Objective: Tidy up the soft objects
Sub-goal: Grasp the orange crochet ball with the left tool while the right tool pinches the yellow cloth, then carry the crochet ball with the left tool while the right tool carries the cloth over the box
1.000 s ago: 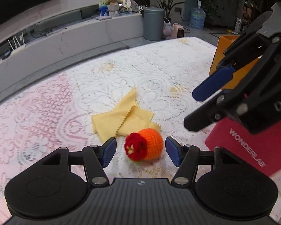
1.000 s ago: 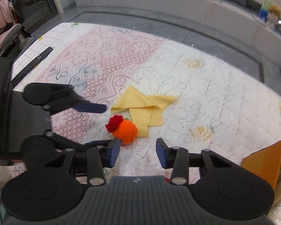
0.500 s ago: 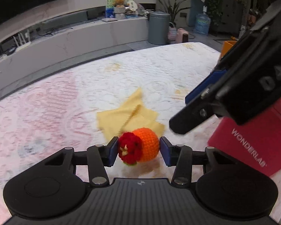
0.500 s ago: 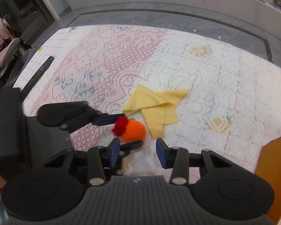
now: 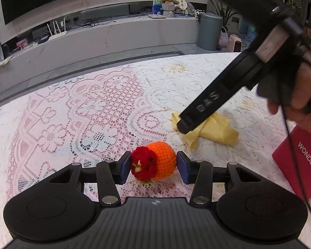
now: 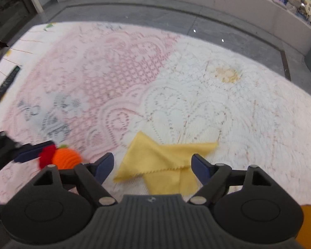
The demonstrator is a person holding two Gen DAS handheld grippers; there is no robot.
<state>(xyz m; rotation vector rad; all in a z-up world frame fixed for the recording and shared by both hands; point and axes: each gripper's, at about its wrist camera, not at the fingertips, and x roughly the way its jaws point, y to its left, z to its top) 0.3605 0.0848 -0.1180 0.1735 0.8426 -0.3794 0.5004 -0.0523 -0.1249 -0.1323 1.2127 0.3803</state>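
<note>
Two tongs crowd yellow cloth (image 6: 163, 161), red box (image 5: 300, 161) nr.

The right gripper's black body hides part of the yellow cloth (image 5: 215, 129) – its fingertips cannot be seen there. The red box (image 5: 300, 161) runs off the picture's edge beside that cloth. The right wrist view is blurred – the crocheted orange toy (image 6: 65, 159) smears.

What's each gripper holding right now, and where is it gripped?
The left gripper clamps the orange crocheted toy across its sides, one pad by the red flower end. The right gripper holds nothing; its jaws are opening over the yellow cloth.
</note>
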